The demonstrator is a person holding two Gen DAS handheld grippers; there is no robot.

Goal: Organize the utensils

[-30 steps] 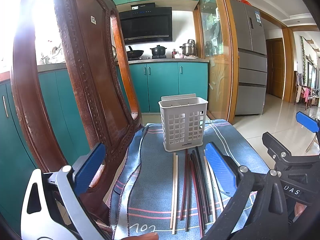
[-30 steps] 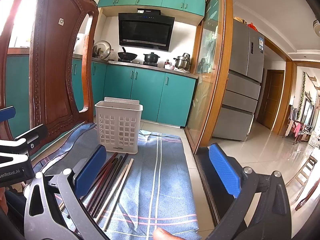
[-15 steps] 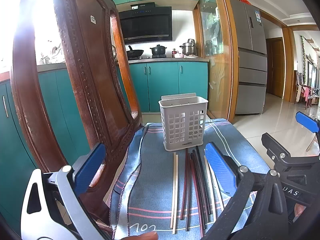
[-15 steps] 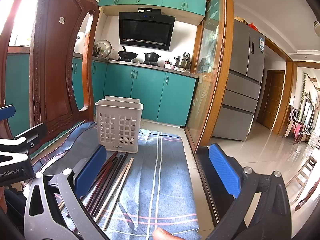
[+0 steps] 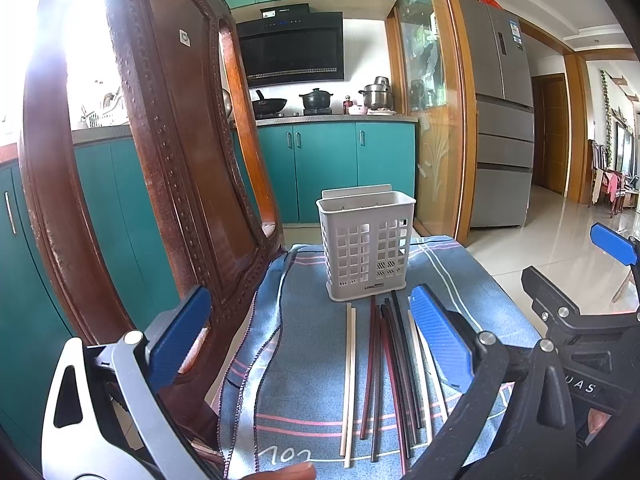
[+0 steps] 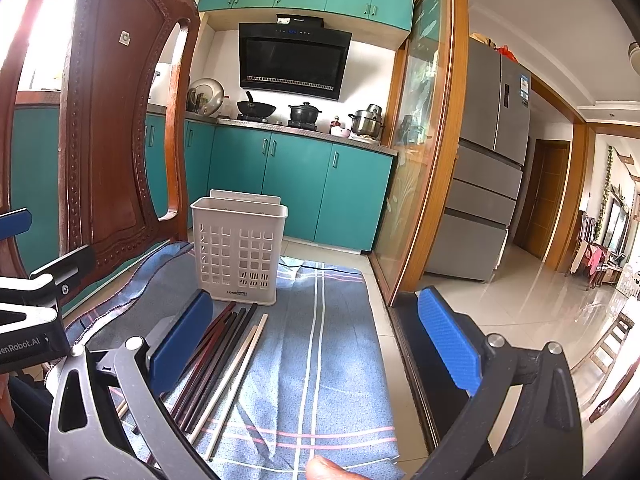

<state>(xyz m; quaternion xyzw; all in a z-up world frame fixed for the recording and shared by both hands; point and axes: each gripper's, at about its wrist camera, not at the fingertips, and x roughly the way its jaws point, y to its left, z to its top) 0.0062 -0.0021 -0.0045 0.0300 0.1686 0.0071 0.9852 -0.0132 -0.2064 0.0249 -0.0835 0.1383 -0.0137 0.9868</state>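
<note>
Blue-padded, both grippers — left gripper [image 5: 310, 344], right gripper [image 6: 316, 344] — gape wide above chopsticks [image 5: 384, 376] lying before the white basket [image 5: 366, 246].

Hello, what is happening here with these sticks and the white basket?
A person holds a gripper in each hand over a blue cloth. The left gripper and right gripper are both open and hold nothing. Several chopsticks, pale, reddish and black, lie side by side before the white slotted basket. No chopstick shows in the basket yet.
</note>
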